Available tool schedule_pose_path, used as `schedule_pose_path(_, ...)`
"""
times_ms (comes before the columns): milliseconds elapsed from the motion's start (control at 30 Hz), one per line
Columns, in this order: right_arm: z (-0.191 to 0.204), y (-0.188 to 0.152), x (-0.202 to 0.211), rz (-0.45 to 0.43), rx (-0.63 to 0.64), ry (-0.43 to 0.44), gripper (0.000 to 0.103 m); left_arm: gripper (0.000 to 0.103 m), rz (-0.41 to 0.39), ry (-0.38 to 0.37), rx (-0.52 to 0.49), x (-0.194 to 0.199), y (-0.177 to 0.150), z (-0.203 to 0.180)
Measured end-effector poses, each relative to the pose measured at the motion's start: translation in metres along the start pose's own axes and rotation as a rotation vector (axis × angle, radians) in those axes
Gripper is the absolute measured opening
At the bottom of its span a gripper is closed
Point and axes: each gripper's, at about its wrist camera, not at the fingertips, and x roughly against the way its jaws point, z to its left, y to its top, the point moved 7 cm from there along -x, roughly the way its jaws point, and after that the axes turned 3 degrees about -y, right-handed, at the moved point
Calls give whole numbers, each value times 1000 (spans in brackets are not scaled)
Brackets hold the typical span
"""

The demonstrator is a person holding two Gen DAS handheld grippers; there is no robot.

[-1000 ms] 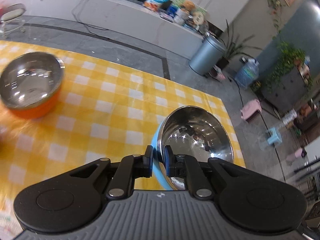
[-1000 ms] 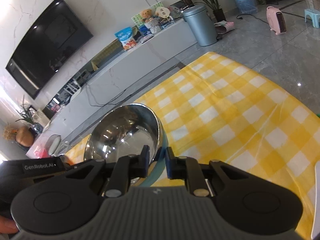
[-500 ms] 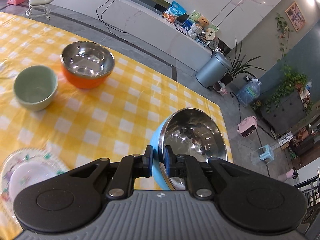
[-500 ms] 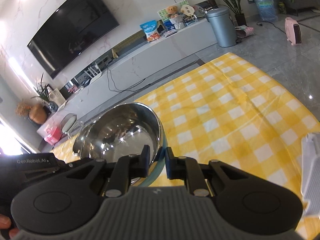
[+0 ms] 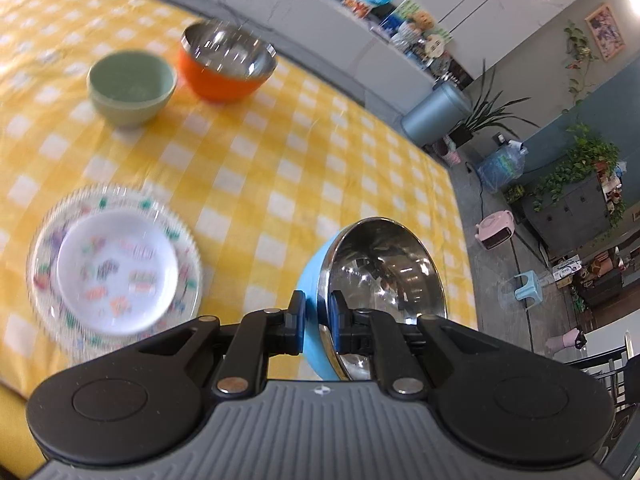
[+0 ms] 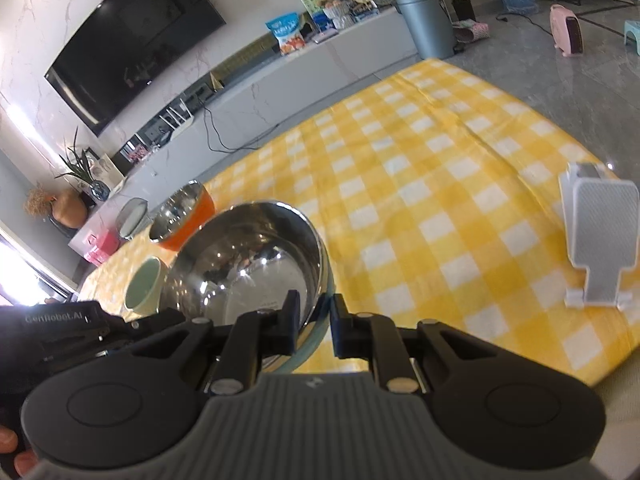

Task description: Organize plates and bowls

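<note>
Both grippers clamp the same blue bowl [image 5: 316,280] by its rim, on opposite sides. Bowl is steel inside, light blue outside, carried tilted above the yellow checked tablecloth [image 5: 280,152].

Left gripper [image 5: 316,326]: jaws narrow, one pad on the blue outer wall, the other inside against the steel.

Right gripper [image 6: 313,326]: jaws narrow, pinching the rim likewise; the steel interior of the bowl [image 6: 248,264] fills the view ahead of it. The left gripper's black body shows at the left edge of the right wrist view, with fingertips of a hand [image 6: 16,452] in the lower left corner.

On the cloth:
- orange bowl [image 5: 224,68], steel-lined, far side of the table
- green bowl [image 5: 130,88] just beside it, apart
- small white plate [image 5: 116,268] resting on a larger patterned plate [image 5: 52,300], near edge, left of the held bowl
- grey stand [image 6: 600,236] upright near the right edge, well apart from the dishes

Left wrist view is motion-blurred; plate patterns unreadable.
</note>
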Motion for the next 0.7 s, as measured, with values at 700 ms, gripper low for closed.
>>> schedule_pose_path(700,-13,-18,-26,65,6,-61,14,14,87,34,44,-27,-27,29)
